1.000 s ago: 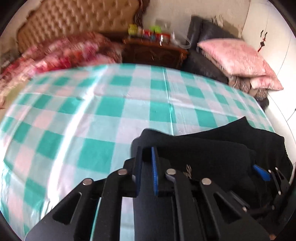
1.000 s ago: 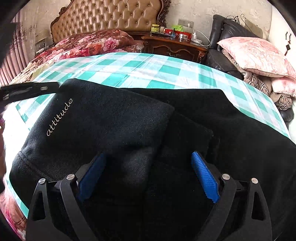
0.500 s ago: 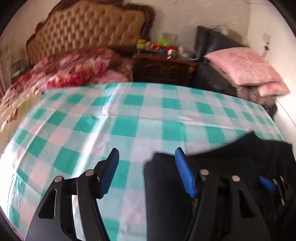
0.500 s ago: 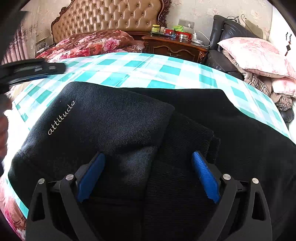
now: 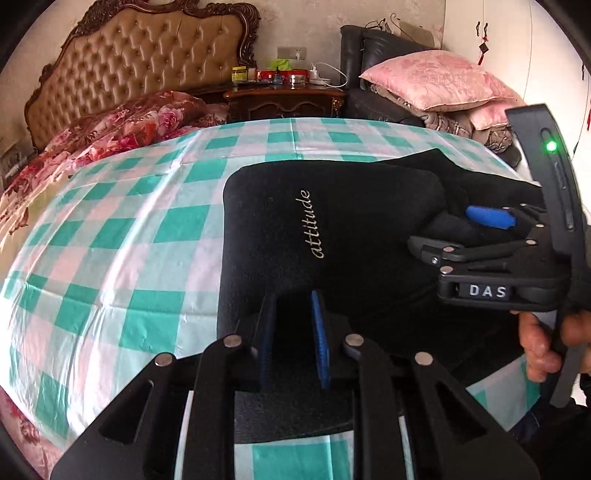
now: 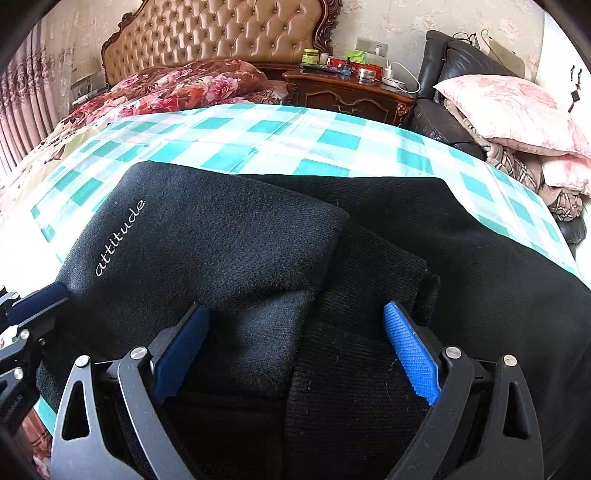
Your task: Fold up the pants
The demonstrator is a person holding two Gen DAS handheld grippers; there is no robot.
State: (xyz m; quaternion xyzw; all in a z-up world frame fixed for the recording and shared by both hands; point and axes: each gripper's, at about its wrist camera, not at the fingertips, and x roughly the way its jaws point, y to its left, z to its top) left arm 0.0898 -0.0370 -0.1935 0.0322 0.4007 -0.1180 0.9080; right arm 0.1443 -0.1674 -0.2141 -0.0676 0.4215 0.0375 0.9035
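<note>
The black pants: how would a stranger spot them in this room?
Find the checked green-and-white sheet below the tufted headboard. The black pants lie folded on its near side. Unlike the pink pillows and floral quilt around, they are plain black with "attitude" stitched in white.

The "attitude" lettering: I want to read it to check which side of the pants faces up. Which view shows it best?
The left wrist view: the attitude lettering sits near the middle of the black pants, sharp and unobstructed. The right wrist view shows the same lettering further to the left edge, slanted but still legible.
</note>
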